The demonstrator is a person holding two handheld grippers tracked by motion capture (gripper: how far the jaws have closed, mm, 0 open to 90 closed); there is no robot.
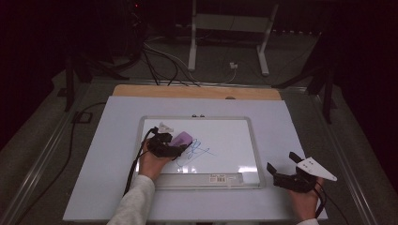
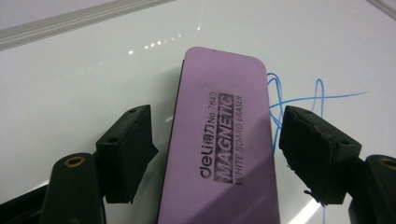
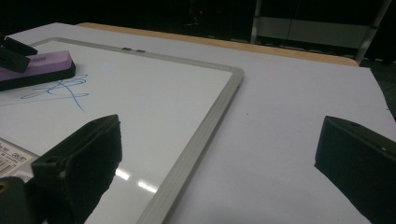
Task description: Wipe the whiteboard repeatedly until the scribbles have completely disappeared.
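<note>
A purple magnetic whiteboard eraser (image 1: 181, 138) (image 2: 219, 140) (image 3: 42, 65) lies flat on the whiteboard (image 1: 197, 118), at its left part, just left of a blue pen scribble (image 1: 195, 152) (image 2: 299, 95) (image 3: 60, 91). My left gripper (image 1: 179, 145) (image 2: 212, 135) straddles the eraser with its jaws open. A thin gap shows between each pad and the eraser's side. My right gripper (image 1: 281, 161) (image 3: 219, 135) rests open on the white table right of the board's lower right corner. Nothing is between its jaws.
The whiteboard's grey frame (image 3: 210, 126) lies on a white table sheet (image 1: 117, 154) with a wooden strip (image 1: 197, 92) along the far edge. A barcode label (image 1: 220, 178) sits on the board's near rail. Cables (image 1: 159, 61) and a metal stand (image 1: 230, 42) lie on the floor behind the table.
</note>
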